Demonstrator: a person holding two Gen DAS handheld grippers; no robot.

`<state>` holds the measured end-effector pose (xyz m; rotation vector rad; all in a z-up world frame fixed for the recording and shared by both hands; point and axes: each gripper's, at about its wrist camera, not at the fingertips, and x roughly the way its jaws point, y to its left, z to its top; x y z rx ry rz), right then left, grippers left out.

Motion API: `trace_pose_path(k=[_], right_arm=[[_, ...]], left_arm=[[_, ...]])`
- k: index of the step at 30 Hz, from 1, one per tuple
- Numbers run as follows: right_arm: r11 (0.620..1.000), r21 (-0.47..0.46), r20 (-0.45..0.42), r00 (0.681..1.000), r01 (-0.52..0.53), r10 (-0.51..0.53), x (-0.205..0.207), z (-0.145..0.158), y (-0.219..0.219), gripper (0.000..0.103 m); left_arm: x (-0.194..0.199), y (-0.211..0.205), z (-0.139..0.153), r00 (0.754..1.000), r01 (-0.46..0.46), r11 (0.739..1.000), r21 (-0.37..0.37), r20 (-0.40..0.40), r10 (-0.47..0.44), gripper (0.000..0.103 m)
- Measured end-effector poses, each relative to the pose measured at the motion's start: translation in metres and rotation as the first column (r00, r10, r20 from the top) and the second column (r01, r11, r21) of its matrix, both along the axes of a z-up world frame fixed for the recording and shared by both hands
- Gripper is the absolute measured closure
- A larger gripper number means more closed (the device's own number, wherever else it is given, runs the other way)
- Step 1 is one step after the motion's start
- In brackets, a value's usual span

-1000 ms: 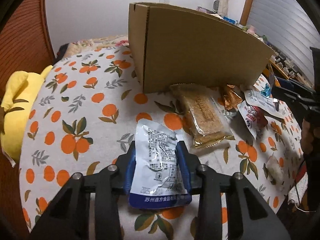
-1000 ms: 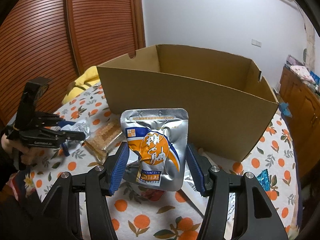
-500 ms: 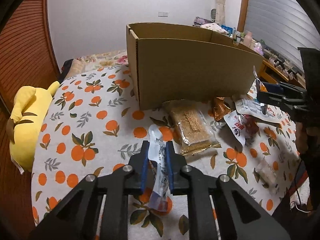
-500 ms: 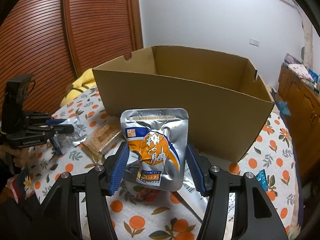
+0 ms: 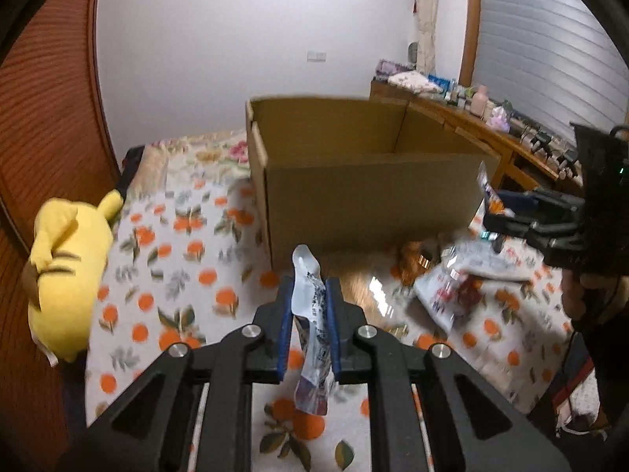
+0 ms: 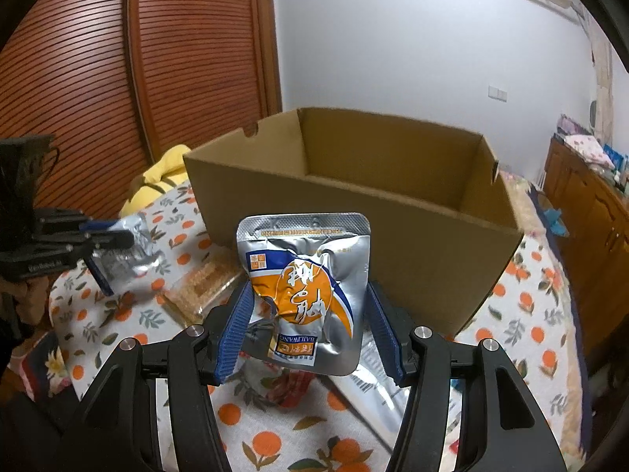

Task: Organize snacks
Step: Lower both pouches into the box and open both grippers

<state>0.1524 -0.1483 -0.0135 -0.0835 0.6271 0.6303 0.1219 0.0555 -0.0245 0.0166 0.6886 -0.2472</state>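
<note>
My left gripper [image 5: 309,295] is shut on a white and blue snack pouch [image 5: 312,338], held edge-on above the table, in front of the open cardboard box [image 5: 354,192]. My right gripper [image 6: 306,295] is shut on a silver and orange snack pouch [image 6: 304,291], held upright in front of the same box [image 6: 354,228]. The left gripper [image 6: 102,240] with its pouch shows at the left of the right wrist view. The right gripper [image 5: 495,220] shows at the right of the left wrist view. The box looks empty inside.
Several snack packets lie on the orange-print tablecloth [image 5: 165,275] in front of the box, including a clear cracker pack [image 6: 200,287] and a red and white packet [image 5: 452,295]. A yellow plush toy [image 5: 67,271] lies at the table's left. A wooden cabinet [image 6: 589,216] stands at the right.
My left gripper closed on the white and blue pouch and lifted it off the table toward the box. My right gripper rose slightly with its pouch.
</note>
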Motion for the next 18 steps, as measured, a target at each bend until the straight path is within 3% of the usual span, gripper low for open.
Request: trace_pose_path(k=[9,18], right_arm=[[1.000,0.010,0.079,0.997,-0.005,0.005,0.015,0.036,-0.004,0.044],[1.000,0.018,0.125,0.992,-0.021,0.018,0.044,0.055,-0.002,0.044]], left_arm=[[0.016,-0.013,0.072,0.988,0.046,0.999,-0.001,0.150,-0.045,0.091],[0.054,-0.022,0.103,0.978,0.060,0.998,0.012,0.201,-0.061,0.091]])
